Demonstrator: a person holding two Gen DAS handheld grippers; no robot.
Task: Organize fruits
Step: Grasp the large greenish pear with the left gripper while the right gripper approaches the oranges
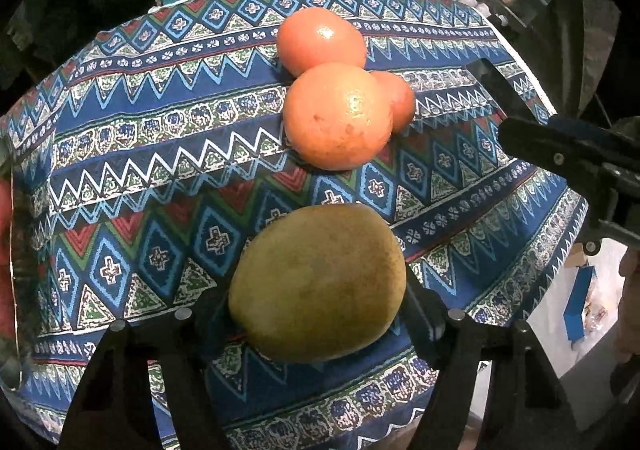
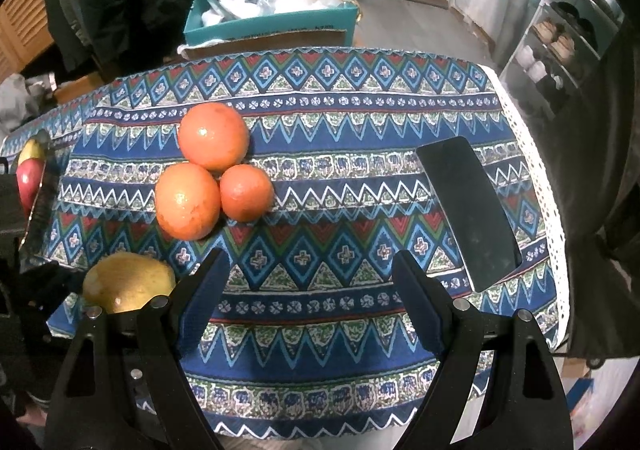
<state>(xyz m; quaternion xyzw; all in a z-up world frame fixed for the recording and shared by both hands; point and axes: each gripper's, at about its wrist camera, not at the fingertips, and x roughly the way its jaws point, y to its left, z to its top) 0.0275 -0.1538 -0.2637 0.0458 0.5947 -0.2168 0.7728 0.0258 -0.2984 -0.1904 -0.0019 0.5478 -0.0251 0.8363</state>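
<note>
Gripping the yellow-green oval mango [image 1: 318, 284], left gripper [image 1: 320, 314] has its fingers against both sides, long axis crosswise. Three round orange citrus fruits [image 1: 338, 116] sit clustered straight ahead on the patterned tabletop [image 1: 160, 170]. Right gripper [image 2: 310, 302] hovers wide, empty.

patterned tablecloth [image 2: 360, 178] carries three oranges [image 2: 188, 206], mango [image 1: 318, 282], phone [image 2: 468, 210].

Three oranges [image 2: 212, 178] cluster touching mid-tabletop [image 2: 360, 334]; the mango [image 2: 128, 282] lies at their 7 o'clock, the phone [image 2: 468, 210] well apart at 3 o'clock.
</note>
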